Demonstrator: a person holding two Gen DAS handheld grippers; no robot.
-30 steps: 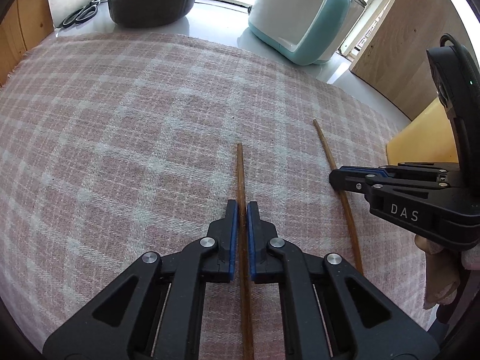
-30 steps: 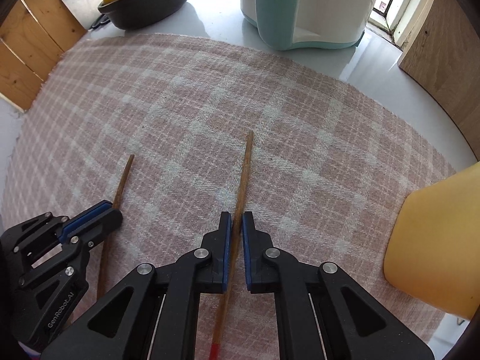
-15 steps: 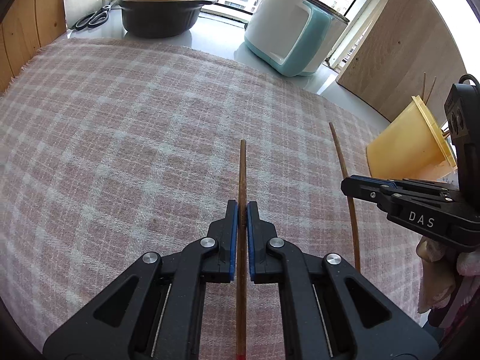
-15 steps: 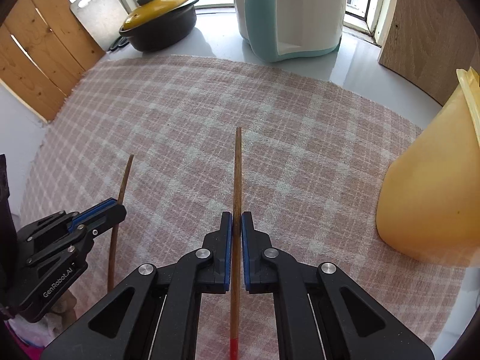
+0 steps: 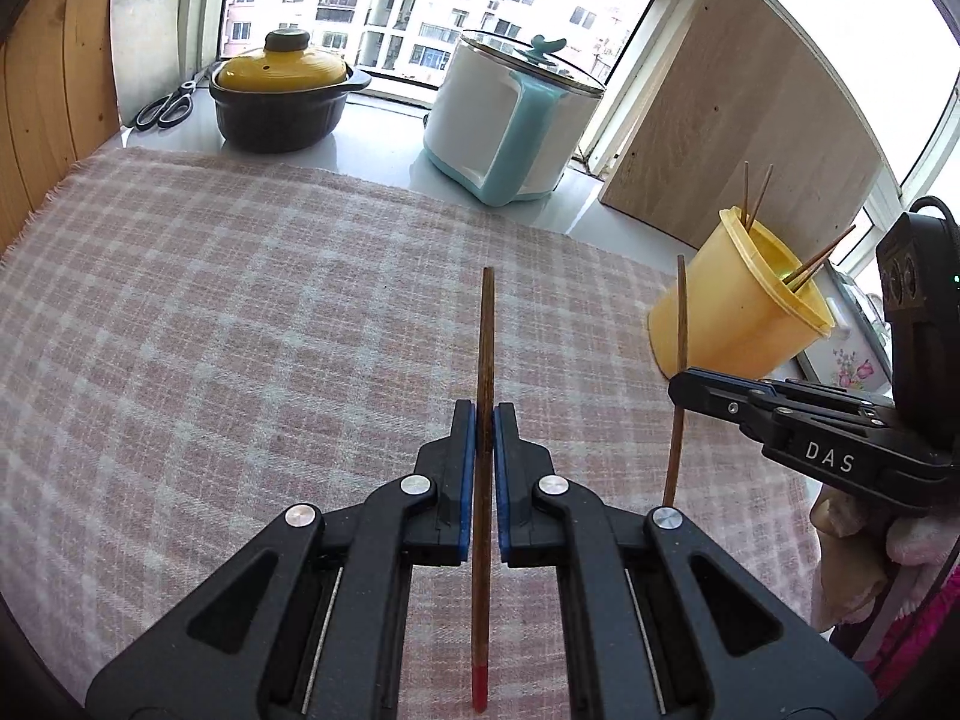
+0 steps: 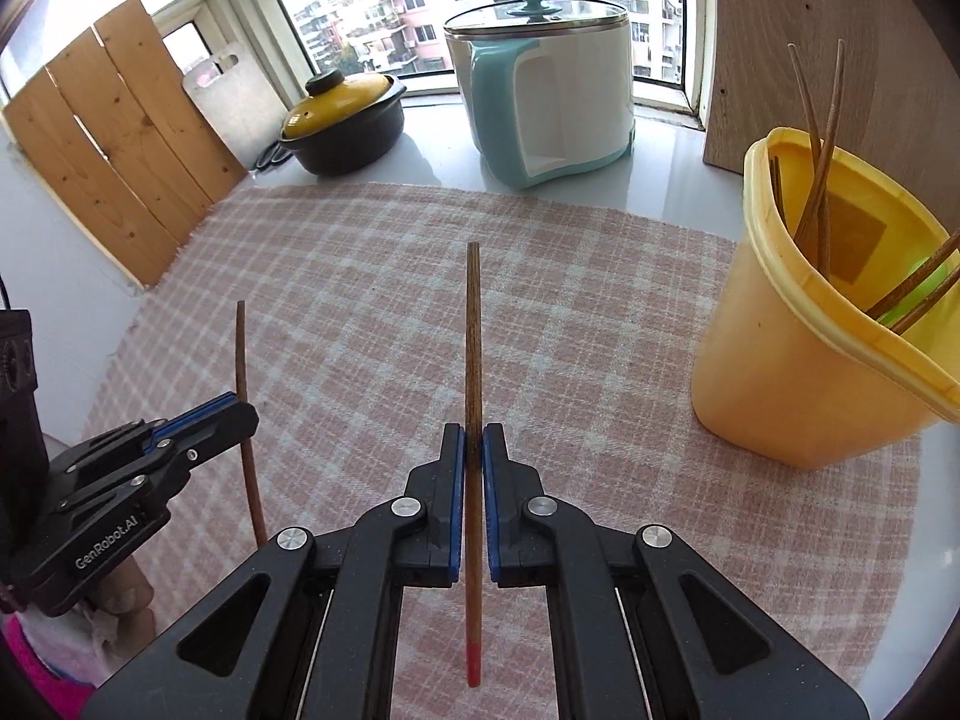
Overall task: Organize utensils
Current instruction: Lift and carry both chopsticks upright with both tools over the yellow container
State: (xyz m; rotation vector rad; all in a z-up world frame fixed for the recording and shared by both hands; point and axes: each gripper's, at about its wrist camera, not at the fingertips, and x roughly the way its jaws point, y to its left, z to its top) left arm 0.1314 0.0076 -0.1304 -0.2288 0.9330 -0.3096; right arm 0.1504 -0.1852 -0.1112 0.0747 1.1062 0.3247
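Observation:
My left gripper is shut on a brown wooden chopstick with a red end, held above the pink checked cloth. My right gripper is shut on a second, matching chopstick, also lifted off the cloth. Each gripper shows in the other's view: the right one at the right edge, the left one at the lower left. A yellow plastic cup with several chopsticks in it stands at the right, beyond my right gripper; it appears as the yellow cup in the left wrist view.
At the back by the window stand a white and teal cooker, a dark pot with a yellow lid, scissors and a white cutting board. A wooden panel rises behind the cup. Wooden boards line the left.
Both grippers have risen off the cloth with their chopsticks and tilted more level, so the window, the pots and the cup's open mouth have come into view.

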